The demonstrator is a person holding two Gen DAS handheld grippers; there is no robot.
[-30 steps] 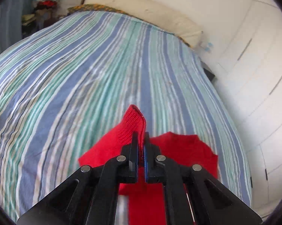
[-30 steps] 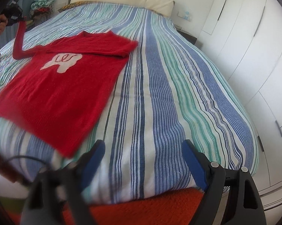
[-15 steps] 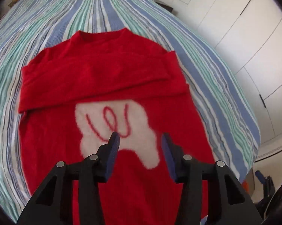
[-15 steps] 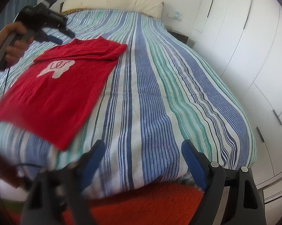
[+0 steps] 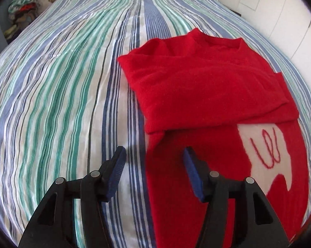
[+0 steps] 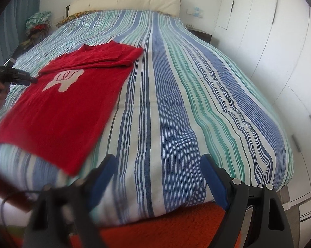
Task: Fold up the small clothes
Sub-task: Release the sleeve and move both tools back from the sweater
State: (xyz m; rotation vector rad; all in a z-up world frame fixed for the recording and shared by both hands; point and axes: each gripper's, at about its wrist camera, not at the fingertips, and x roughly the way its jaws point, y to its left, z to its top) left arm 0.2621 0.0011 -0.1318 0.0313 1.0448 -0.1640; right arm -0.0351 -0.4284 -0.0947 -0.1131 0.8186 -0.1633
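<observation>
A red knitted sweater (image 5: 207, 86) lies flat on the blue-green striped bed (image 5: 62, 82), both sleeves folded across. The left gripper (image 5: 153, 171) gapes wide over its edge. The right gripper (image 6: 157, 177) is wide, holding nothing.

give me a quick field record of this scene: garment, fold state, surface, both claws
garment: red sweater, white patch on front
fold state: both sleeves folded across the chest, body flat
surface: striped bedspread
left claw: open, empty, at the sweater's side edge
right claw: open, empty, by the foot of the bed, clear of the sweater

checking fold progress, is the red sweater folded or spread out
Partly folded: the red knit sweater has both sleeves folded across its chest, its body still flat on the striped bedspread.
</observation>
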